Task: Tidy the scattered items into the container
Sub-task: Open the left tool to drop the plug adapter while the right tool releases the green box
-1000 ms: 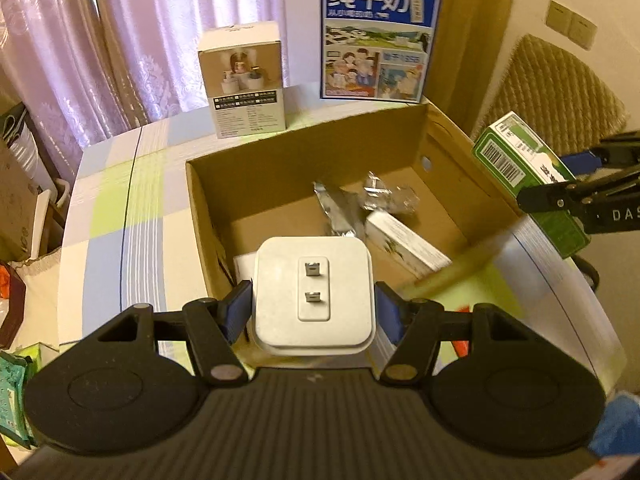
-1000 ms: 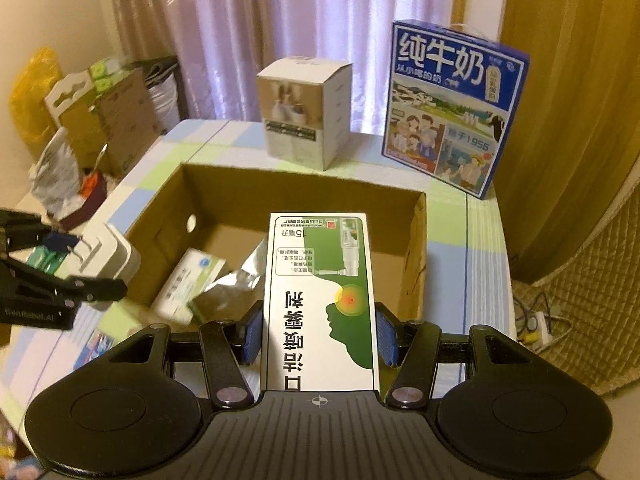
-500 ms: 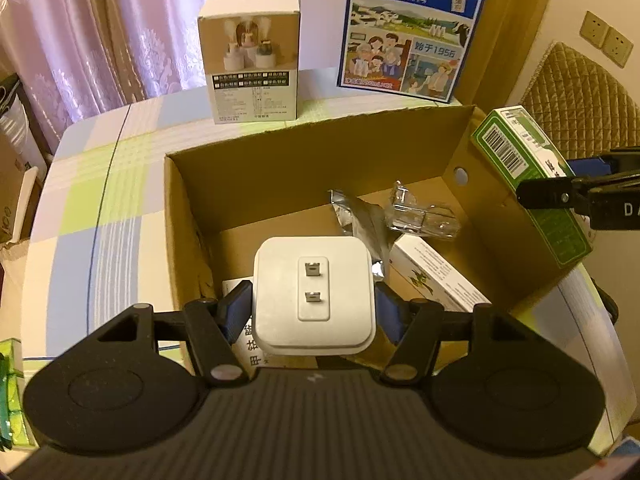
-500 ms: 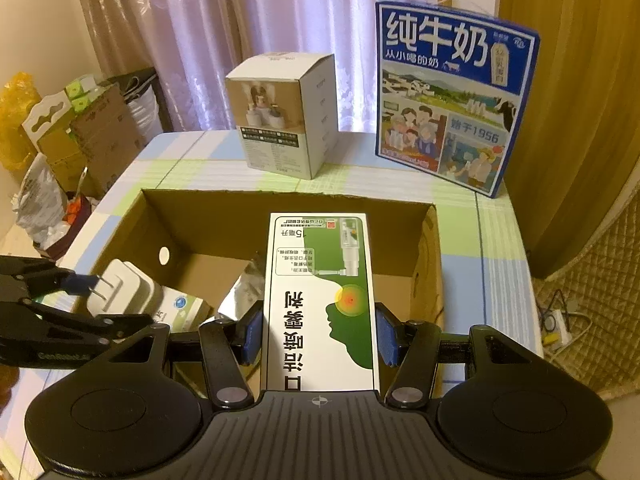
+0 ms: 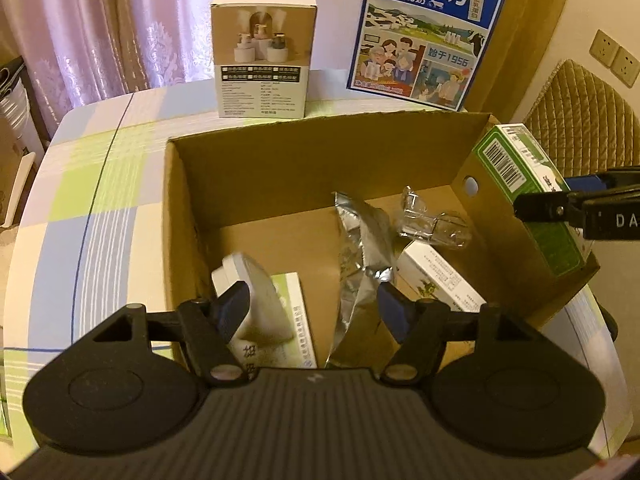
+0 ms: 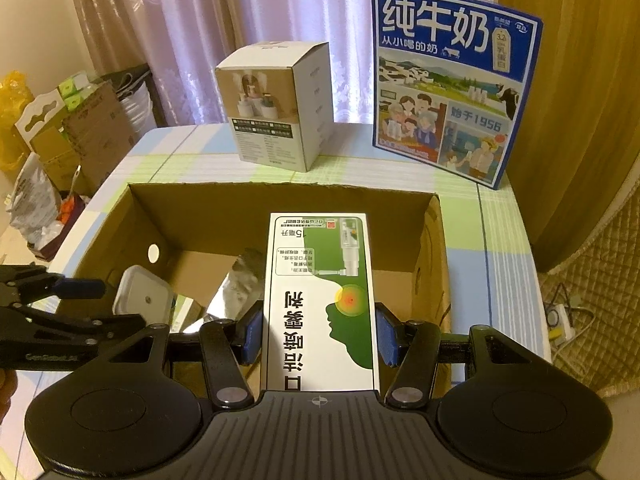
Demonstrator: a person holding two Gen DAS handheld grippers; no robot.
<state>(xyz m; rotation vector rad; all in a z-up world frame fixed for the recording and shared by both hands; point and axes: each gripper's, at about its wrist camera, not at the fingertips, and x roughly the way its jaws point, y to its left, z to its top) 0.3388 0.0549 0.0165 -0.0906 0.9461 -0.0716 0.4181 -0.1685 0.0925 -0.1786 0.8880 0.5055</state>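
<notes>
Resting tilted inside the cardboard box (image 5: pixel 280 168), near its left wall, the white charger (image 5: pixel 256 300) leans on a green-and-white carton (image 5: pixel 294 312); the left gripper (image 5: pixel 312 308) hangs over it with its jaws spread apart, the left blue pad just beside the charger, though whether they touch cannot be told. Deeper in the box lie a crumpled foil pouch (image 5: pixel 360 248), a clear plastic blister (image 5: pixel 432 220) and another small white carton (image 5: pixel 436 280). Over the box's right side, the right gripper (image 6: pixel 318 338) has its jaws clamped on a green throat-spray box (image 6: pixel 320 300), held flat above the opening. Behind the box on the checked worktop (image 5: pixel 100 184) stand a humidifier carton (image 5: pixel 262 60) and, to its right, a blue milk case (image 5: pixel 424 36). Lilac curtains (image 5: pixel 100 20) hang beyond.
</notes>
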